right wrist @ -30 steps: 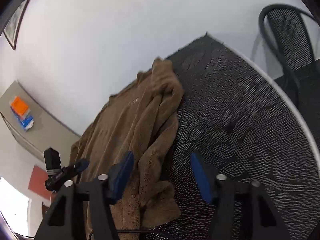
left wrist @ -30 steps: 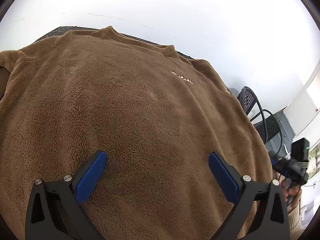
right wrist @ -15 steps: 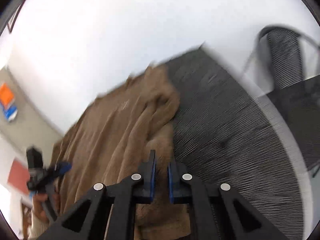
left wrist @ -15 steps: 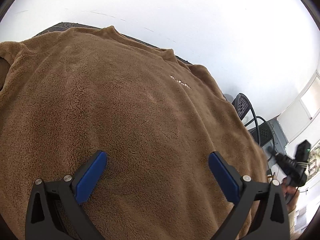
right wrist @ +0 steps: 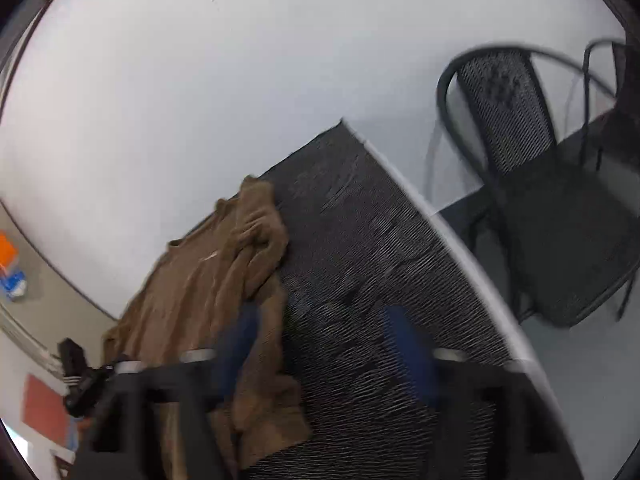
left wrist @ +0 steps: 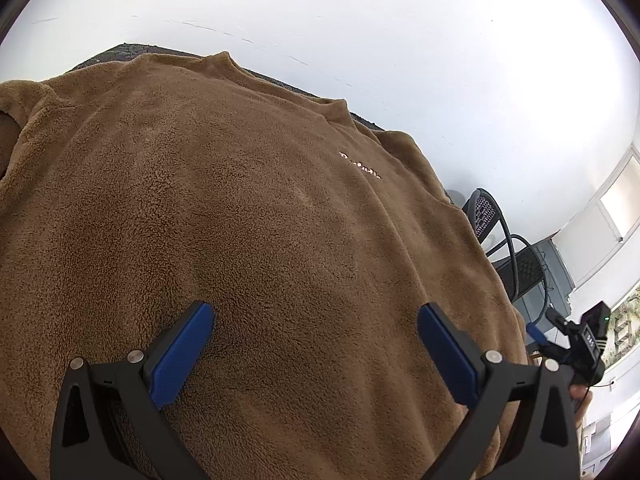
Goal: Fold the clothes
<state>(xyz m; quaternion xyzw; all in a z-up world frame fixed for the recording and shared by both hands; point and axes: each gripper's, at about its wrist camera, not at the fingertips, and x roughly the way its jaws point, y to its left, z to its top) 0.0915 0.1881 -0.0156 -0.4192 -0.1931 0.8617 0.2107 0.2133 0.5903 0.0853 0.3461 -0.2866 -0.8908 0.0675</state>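
Observation:
A brown fleece sweatshirt (left wrist: 256, 216) lies spread on the dark woven table, collar at the far edge, a small pale logo on its chest. My left gripper (left wrist: 316, 344) is open and empty, low over the sweatshirt's lower body. In the right wrist view the sweatshirt (right wrist: 208, 292) lies at the left, its near sleeve bunched in folds along its right side. My right gripper (right wrist: 324, 352) is open and empty, blurred by motion, with its left finger over the bunched sleeve and its right finger over the bare table (right wrist: 384, 248).
A black mesh metal chair (right wrist: 532, 184) stands right of the table, past its white edge. A white wall runs behind the table. The right gripper (left wrist: 576, 344) shows at the left wrist view's right edge, and the left gripper (right wrist: 80, 376) shows at the right wrist view's left.
My right gripper was open, closed at the bunched sleeve half a second ago, and is now open again, having shifted right. My left gripper stays open over the sweatshirt.

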